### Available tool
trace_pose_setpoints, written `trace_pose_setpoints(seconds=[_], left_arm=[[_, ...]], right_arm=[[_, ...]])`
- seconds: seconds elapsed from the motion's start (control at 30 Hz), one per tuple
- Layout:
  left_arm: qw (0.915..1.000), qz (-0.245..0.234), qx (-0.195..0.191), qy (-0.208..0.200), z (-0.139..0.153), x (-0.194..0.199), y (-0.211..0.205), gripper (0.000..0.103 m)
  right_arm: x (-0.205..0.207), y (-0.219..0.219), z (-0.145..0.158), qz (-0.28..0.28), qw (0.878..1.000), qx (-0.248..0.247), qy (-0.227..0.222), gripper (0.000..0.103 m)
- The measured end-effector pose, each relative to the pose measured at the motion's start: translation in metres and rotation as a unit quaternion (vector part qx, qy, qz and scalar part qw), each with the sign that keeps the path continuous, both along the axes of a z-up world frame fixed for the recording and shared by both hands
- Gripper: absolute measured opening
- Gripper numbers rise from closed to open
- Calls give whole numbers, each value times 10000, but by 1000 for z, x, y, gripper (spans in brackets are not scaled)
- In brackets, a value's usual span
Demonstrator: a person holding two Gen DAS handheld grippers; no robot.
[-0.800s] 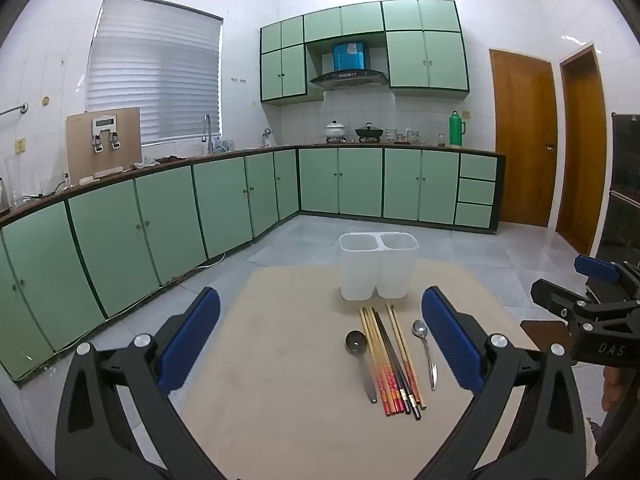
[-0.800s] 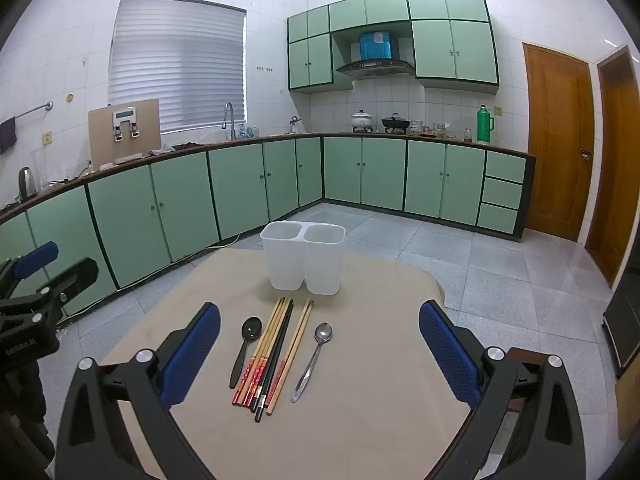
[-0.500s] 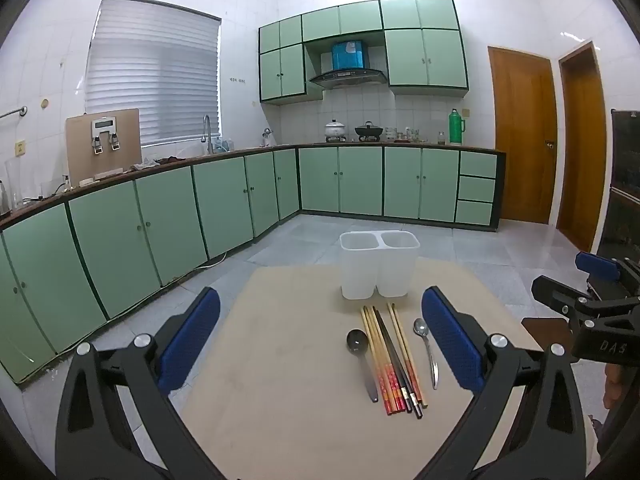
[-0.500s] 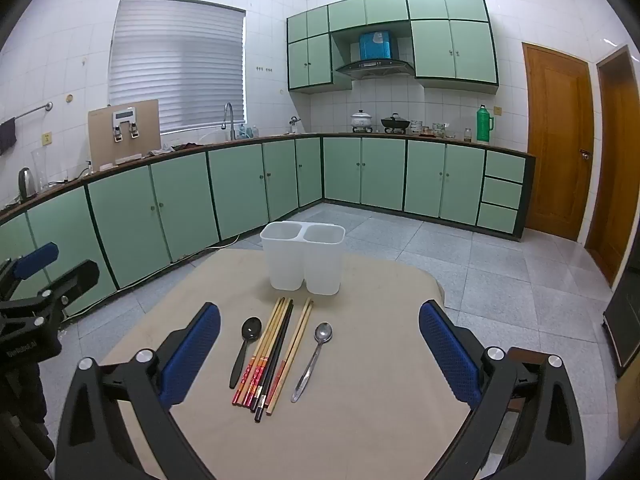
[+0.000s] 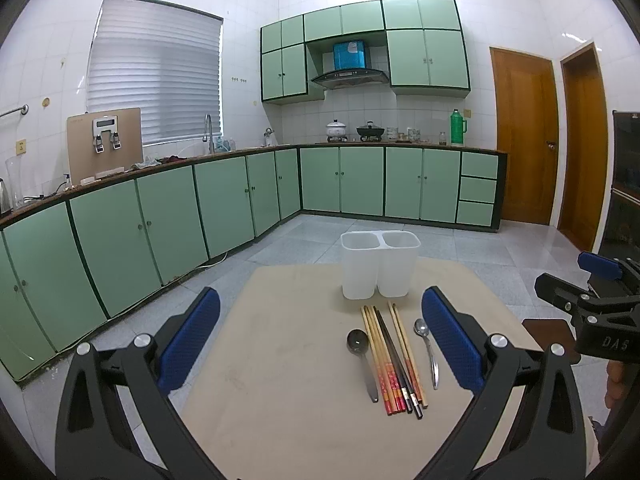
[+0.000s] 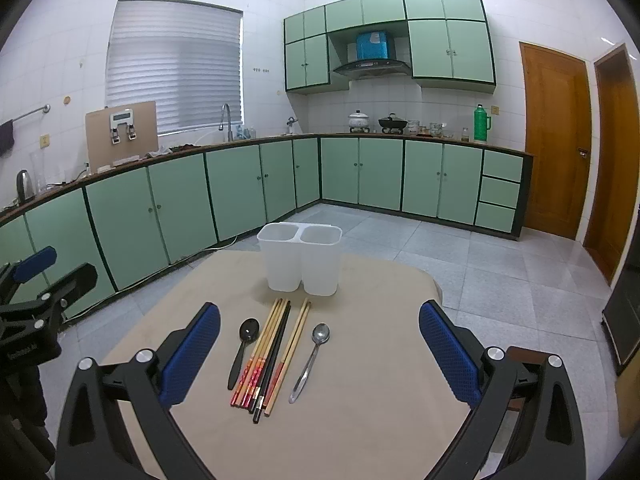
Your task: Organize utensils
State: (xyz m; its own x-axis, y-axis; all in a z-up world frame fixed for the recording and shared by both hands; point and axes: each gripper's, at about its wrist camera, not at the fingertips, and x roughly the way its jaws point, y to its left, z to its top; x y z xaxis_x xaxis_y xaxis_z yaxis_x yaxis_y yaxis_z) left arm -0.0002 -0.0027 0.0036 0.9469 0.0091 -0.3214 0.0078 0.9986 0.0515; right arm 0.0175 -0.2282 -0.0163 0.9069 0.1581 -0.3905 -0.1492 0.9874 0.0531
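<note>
A white two-compartment utensil holder (image 5: 379, 264) (image 6: 300, 258) stands empty at the table's far side. In front of it lie a black spoon (image 5: 360, 356) (image 6: 243, 348), several chopsticks (image 5: 394, 356) (image 6: 272, 354) and a silver spoon (image 5: 428, 350) (image 6: 312, 354), side by side. My left gripper (image 5: 320, 340) is open and empty, held above the table short of the utensils. My right gripper (image 6: 320, 344) is open and empty, also short of them. Each gripper shows at the other view's edge.
The beige table (image 5: 280, 380) (image 6: 380, 380) sits in a kitchen with green cabinets (image 5: 160, 232) along the left and back walls. Grey tiled floor (image 6: 500, 272) surrounds it. Wooden doors (image 6: 556, 136) stand at the right.
</note>
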Motion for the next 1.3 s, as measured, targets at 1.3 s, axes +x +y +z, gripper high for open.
trace_pose_setpoints(seconds=[1.3], left_arm=[[10000, 52, -41, -37, -1, 6, 6, 98]], right_arm=[[4, 0, -1, -41, 10000, 14, -4, 97]])
